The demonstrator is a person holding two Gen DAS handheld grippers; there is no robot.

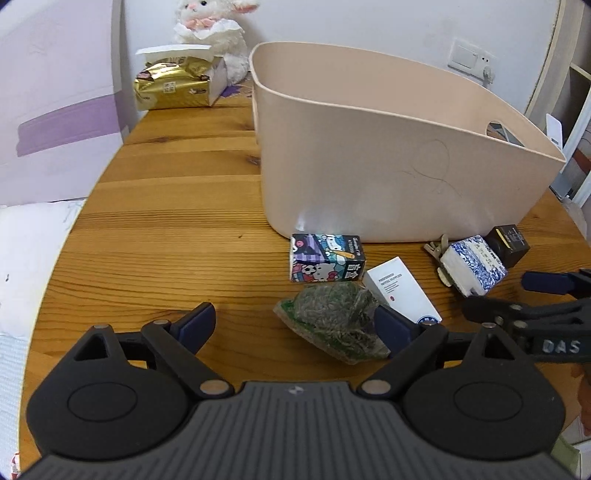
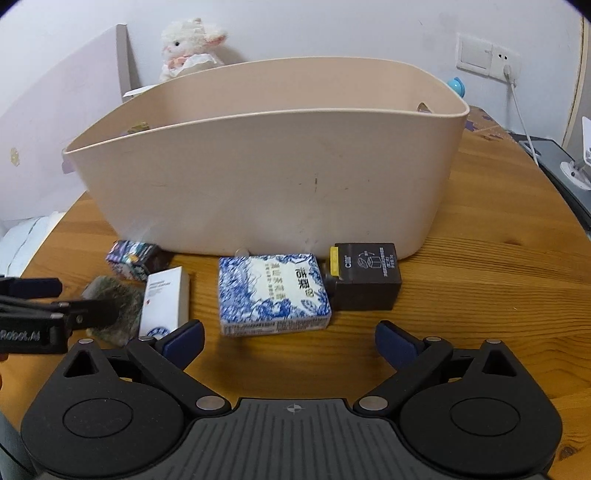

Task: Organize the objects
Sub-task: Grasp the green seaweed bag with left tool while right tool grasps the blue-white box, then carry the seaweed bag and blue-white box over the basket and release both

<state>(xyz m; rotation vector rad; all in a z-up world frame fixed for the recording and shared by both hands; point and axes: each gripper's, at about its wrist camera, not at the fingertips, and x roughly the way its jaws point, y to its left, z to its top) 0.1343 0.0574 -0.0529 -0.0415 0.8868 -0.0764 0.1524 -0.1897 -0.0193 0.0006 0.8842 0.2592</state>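
Observation:
A large beige tub [image 1: 388, 155] [image 2: 266, 170] stands on the wooden table [image 1: 177, 229]. In front of it lie a cartoon-print box [image 1: 327, 257] [image 2: 133, 256], a green packet of dried leaves [image 1: 334, 317] [image 2: 114, 299], a white carton [image 1: 402, 290] [image 2: 164, 301], a blue-and-white box [image 1: 472, 264] [image 2: 273, 291] and a black box [image 1: 508, 240] [image 2: 364, 277]. My left gripper [image 1: 295, 325] is open, and the green packet sits between its fingers near the right one. My right gripper [image 2: 290, 341] is open just short of the blue-and-white box, holding nothing.
A gold tissue pack [image 1: 171, 86] and a white plush rabbit [image 1: 214, 33] sit at the table's far end by the wall. A small metal clip [image 1: 439, 253] lies beside the blue-and-white box. White bedding [image 1: 26, 258] lies past the left table edge. A wall socket with a cable [image 2: 506, 66] is at right.

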